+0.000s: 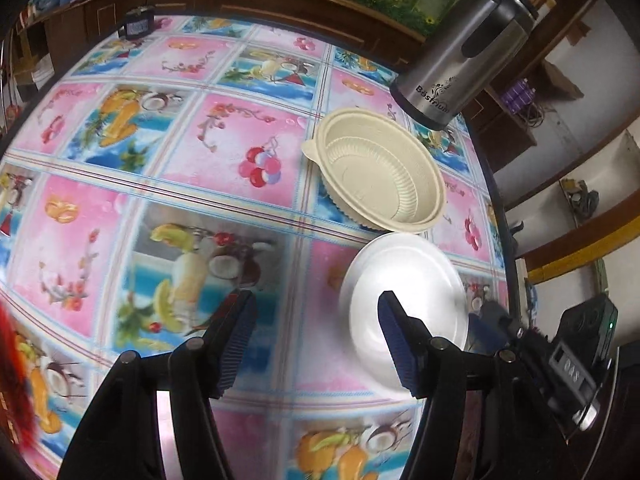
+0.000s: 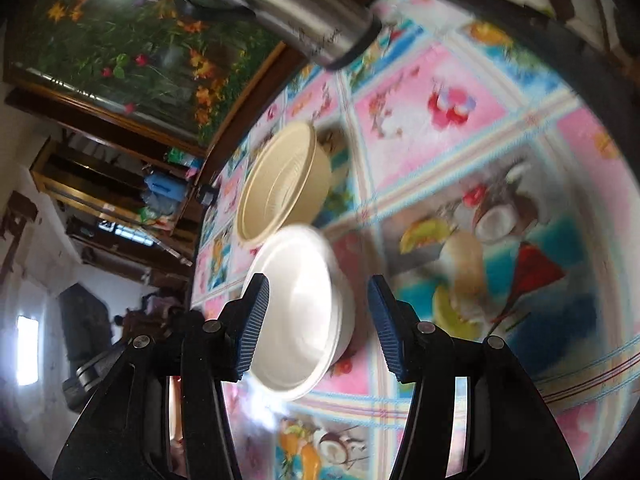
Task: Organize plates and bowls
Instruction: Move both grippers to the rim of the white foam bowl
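My left hand-held gripper (image 1: 316,344) is wide and holds nothing. My right hand-held gripper (image 2: 316,328) gapes around the white bowl (image 2: 304,312), not squeezing. The cream bowl (image 2: 280,184) sits at eleven o'clock on the tabletop (image 2: 460,168).

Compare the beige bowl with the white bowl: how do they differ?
The beige bowl has ribbed walls and a rim tab; the white bowl is smooth and plain. The beige one sits nearer the steel flask, the white nearer the grippers. Both are round, empty, and upright on the tablecloth.
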